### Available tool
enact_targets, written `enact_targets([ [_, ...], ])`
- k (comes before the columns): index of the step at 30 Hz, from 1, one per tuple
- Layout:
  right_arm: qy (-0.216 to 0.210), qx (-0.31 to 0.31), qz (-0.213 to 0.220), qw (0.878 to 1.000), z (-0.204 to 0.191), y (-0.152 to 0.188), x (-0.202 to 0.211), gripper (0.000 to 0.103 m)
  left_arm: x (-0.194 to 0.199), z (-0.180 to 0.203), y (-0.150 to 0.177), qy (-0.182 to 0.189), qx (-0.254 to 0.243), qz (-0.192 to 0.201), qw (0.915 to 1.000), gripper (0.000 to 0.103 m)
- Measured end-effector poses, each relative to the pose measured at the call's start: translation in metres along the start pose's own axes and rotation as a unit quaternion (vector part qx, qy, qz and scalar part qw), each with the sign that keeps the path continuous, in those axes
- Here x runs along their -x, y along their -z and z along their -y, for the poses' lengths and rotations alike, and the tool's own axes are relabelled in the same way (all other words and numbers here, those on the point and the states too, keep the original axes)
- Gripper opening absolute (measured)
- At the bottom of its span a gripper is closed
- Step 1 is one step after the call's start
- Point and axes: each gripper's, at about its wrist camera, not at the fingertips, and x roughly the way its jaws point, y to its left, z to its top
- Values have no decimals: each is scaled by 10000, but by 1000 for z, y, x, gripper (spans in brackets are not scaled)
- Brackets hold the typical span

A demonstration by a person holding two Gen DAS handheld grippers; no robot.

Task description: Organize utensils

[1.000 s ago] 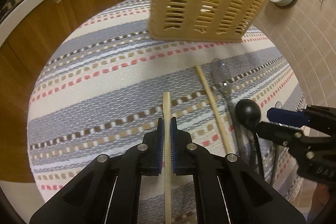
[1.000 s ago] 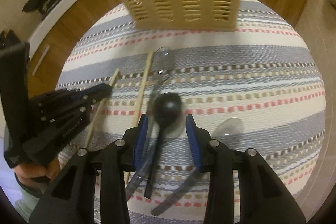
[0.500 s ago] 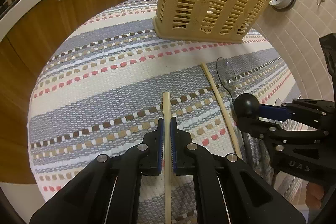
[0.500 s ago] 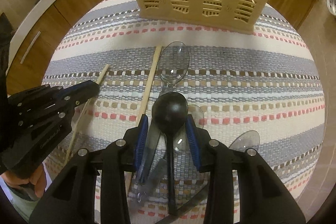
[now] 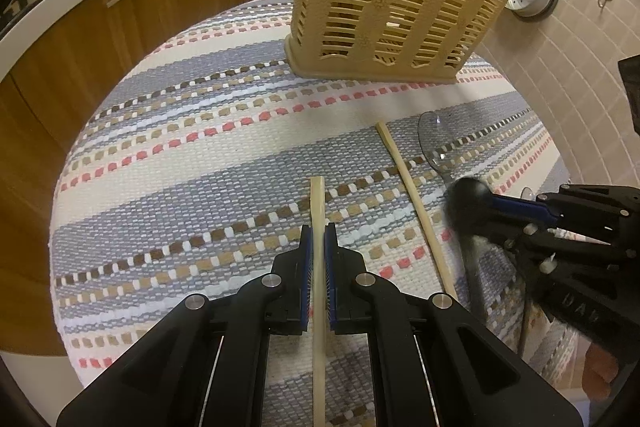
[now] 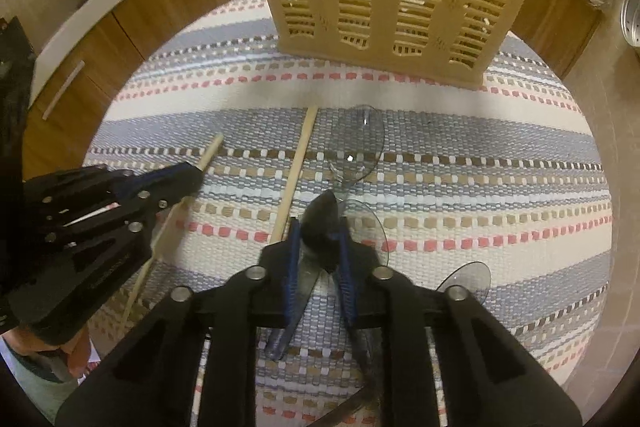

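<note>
Underneath, striped woven mat [image 5: 192,163], wooden cabinets [image 5: 100,27], tiled wall [image 5: 560,67]

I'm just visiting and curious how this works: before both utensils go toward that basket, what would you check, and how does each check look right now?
1. Left gripper shut on chopstick: ok.
2. Right gripper shut on black spoon: ok, though blurred.
3. Basket upright on the striped mat: ok.
4. Free room inside the basket: cannot tell.
5. Second chopstick and clear spoon lying clear of both grippers: ok.
</note>
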Motion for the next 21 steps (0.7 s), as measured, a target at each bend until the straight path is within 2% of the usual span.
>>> enact_targets([
  [4, -13, -147, 68, 9999, 17, 8, 15, 3, 0, 3, 1, 13, -16, 19, 10000, 4],
  [8, -126, -614, 164, 9979, 40, 17, 25, 3, 0, 2, 1, 50, 16, 24, 10000, 4],
  [10, -29, -684, 269, 9973, 42, 18, 34, 3, 0, 1, 1, 79, 38, 34, 10000, 4],
  [13, 412, -482, 358, 9973, 44, 13, 39, 3, 0, 0, 0, 90, 66, 50, 9999, 4],
  [21, 654, 513, 326, 9960, -3, 12, 14, 3, -1, -1, -1, 136, 78, 71, 9999, 4],
])
